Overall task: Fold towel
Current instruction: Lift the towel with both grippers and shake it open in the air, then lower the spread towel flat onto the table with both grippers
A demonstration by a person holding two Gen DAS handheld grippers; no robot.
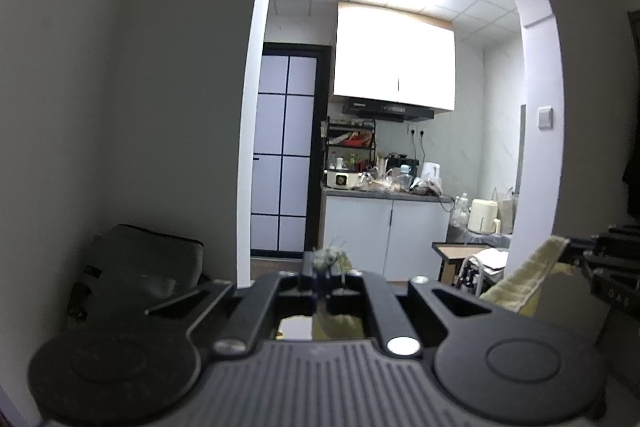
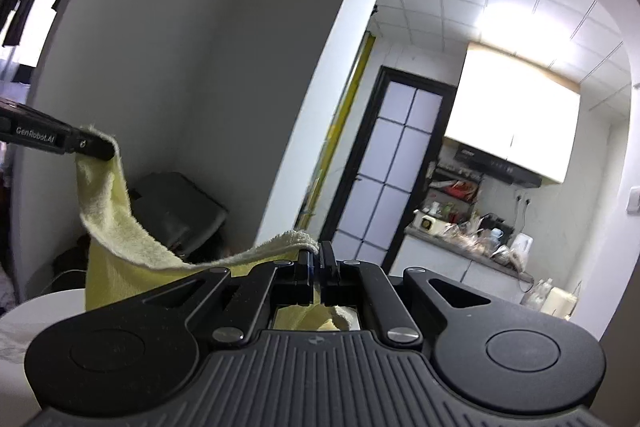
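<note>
Left wrist view: the left gripper (image 1: 324, 269) has its jaws drawn together on a corner of the yellow towel (image 1: 520, 279); a frayed tuft of cloth stands up between the fingertips, and more yellow cloth shows through the opening in the gripper body below. At the right edge the right gripper (image 1: 576, 247) grips the towel's other corner, and a band of cloth hangs down from it. Behind, an arched doorway (image 1: 256, 107) opens onto a kitchen with a white wall cabinet (image 1: 394, 59) and a cluttered counter (image 1: 384, 193). A dark bag (image 1: 148, 263) sits against the wall at lower left.

Right wrist view: the right gripper (image 2: 316, 259) is clamped on a towel (image 2: 120, 239) corner. The top edge of the cloth sags in a curve leftward to the left gripper (image 2: 110, 151), which pinches the far corner; the jaws are closed on it. The towel hangs in the air between the two tools, above a white rounded surface (image 2: 36, 311) at lower left.
</note>
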